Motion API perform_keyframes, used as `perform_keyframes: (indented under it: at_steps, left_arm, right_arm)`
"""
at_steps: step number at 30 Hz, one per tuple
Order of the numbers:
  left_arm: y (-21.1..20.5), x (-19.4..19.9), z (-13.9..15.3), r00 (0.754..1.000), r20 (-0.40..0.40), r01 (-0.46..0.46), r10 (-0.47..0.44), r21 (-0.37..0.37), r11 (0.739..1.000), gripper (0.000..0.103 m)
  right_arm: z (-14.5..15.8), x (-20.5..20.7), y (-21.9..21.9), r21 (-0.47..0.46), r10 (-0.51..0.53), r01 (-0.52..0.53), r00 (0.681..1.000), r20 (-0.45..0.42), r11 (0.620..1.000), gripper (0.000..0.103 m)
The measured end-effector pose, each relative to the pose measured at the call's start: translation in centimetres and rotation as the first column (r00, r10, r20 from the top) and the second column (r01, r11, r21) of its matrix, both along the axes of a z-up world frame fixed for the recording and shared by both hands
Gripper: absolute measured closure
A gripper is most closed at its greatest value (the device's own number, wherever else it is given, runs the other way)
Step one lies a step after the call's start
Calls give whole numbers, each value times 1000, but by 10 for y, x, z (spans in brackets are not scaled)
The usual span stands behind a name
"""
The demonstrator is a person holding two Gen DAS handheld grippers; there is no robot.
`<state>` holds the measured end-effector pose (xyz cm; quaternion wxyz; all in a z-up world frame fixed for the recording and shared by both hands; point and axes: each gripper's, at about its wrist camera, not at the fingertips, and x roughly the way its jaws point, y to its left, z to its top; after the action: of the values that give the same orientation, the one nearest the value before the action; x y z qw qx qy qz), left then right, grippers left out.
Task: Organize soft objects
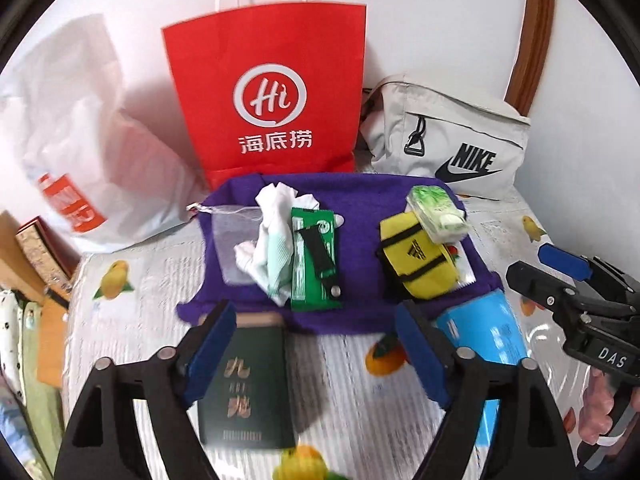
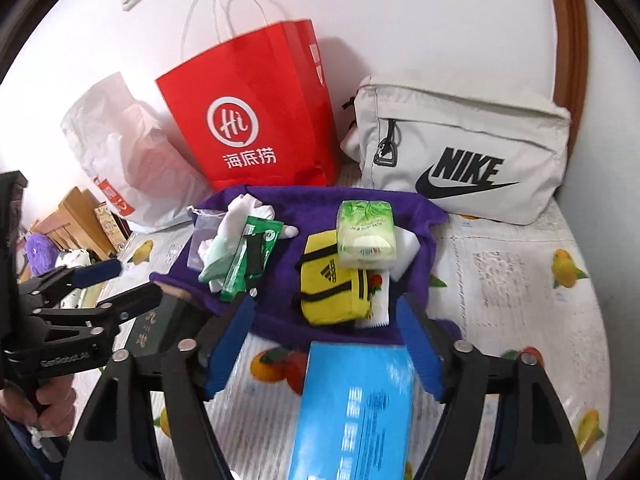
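Centrally, the purple cloth (image 1: pixel 360 216) lies spread on the fruit-print counter (image 1: pixel 140 320), carrying white socks (image 1: pixel 272 236), a green packet (image 1: pixel 314 256), a yellow pouch (image 1: pixel 416 264) and a tissue pack (image 1: pixel 436 212). The left gripper (image 1: pixel 316 360) has its fingers spread over a dark green booklet (image 1: pixel 244 384), pinching nothing. The right gripper (image 2: pixel 328 352), fingers equally spread, hangs over a blue box (image 2: pixel 356 408); only its view shows the whole Nike bag (image 2: pixel 460 152).
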<state>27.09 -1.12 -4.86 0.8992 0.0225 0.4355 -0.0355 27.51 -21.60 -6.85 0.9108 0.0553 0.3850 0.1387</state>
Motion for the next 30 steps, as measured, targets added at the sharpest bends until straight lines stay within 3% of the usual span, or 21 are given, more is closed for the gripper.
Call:
perform_keyframes:
  at_steps: [8, 11, 20, 30]
  left_arm:
    - [2, -76, 23, 996, 77, -49, 51, -22, 999, 8]
    - [0, -107, 30, 992, 119, -47, 49, -22, 999, 2]
    - [-10, -175, 34, 982, 176, -73, 71, 3, 997, 2]
    - [-11, -230, 37, 976, 208, -62, 67, -33, 998, 2]
  right_arm:
    - [14, -65, -1, -19, -31, 32, 998, 47, 999, 11]
    - [15, -88, -7, 1, -50, 50, 998, 37, 999, 11]
    - [14, -157, -11, -28, -74, 74, 997, 12, 997, 11]
    - [22, -211, -9, -53, -84, 87, 995, 62, 995, 11]
